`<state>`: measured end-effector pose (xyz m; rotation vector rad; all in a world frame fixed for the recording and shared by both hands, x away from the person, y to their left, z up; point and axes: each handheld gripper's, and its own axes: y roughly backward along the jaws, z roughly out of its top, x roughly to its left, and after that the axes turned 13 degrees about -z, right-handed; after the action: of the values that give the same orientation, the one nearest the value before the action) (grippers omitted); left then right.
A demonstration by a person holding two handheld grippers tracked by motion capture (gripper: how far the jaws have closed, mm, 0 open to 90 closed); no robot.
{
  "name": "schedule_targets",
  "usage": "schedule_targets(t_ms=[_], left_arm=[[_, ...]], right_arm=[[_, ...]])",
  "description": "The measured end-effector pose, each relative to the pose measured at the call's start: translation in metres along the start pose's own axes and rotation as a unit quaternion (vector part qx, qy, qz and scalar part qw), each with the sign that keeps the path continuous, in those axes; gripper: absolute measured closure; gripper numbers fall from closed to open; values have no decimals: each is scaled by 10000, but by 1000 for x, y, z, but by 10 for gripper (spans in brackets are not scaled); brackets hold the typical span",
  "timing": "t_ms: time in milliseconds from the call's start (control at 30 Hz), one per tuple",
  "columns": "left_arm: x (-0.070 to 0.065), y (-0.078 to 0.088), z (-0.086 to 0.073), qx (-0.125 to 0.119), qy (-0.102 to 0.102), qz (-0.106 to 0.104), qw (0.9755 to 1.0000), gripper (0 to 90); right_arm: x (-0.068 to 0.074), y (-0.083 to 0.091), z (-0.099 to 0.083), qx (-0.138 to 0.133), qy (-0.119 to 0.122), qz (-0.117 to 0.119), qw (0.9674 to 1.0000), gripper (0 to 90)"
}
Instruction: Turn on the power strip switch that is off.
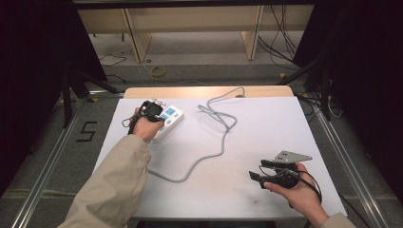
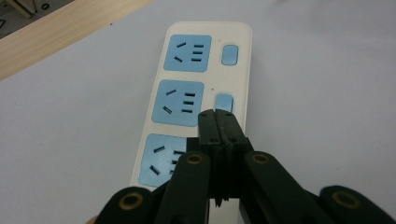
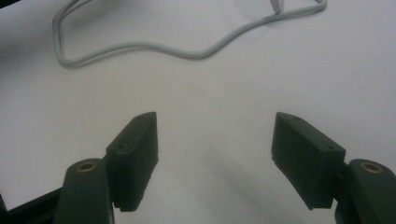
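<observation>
Left jaws clenched over the power strip's middle switch; right jaws spread, holding nothing.

I read the left gripper (image 2: pixel 216 114) as fully closed: its two black jaws meet with nothing between them, and their joined tips sit at the lower edge of the middle blue switch (image 2: pixel 223 101) of the power strip (image 2: pixel 243 60); I cannot tell whether they press it or stand just clear. Outward from the tips, the middle socket (image 2: pixel 180 102) lies just beside them, the far socket (image 2: pixel 187 52) and far switch (image 2: pixel 229 54) beyond. The right gripper (image 3: pixel 215 140) stands wide open over bare white table (image 3: pixel 215 84), well apart from the power strip, touching nothing. The strip's grey cable (image 1: pixel 209 156) winds across the table between the two grippers. In the high view the power strip (image 1: pixel 172 115) lies near the table's far left corner, under the left gripper (image 1: pixel 153 110).
</observation>
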<state>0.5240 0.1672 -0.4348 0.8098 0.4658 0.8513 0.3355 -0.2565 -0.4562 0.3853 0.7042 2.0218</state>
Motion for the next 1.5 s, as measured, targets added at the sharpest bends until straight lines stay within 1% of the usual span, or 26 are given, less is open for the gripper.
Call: schedule_targets(t_ms=[100, 333, 467, 800, 867, 1200, 1500], left_arm=[[2, -1, 0, 35, 69, -41, 10000, 900], [3, -4, 1, 24, 105, -43, 9999, 900], [4, -3, 3, 49, 50, -31, 10000, 900], [3, -5, 9, 61, 38, -41, 10000, 900], [3, -5, 10, 81, 8, -40, 10000, 900], [3, -8, 14, 97, 24, -39, 9999, 900], [0, -9, 20, 145, -74, -14, 9999, 900]], right_arm=[[0, 0, 0, 6, 4, 4, 10000, 322], [0, 0, 0, 11, -2, 8, 10000, 322], [0, 0, 0, 1, -1, 10, 10000, 322], [0, 0, 0, 14, 9, 9, 10000, 322], [0, 0, 0, 19, 14, 10, 10000, 322], [0, -1, -1, 21, 16, 15, 10000, 322], [0, -1, -1, 39, 2, 31, 10000, 322]])
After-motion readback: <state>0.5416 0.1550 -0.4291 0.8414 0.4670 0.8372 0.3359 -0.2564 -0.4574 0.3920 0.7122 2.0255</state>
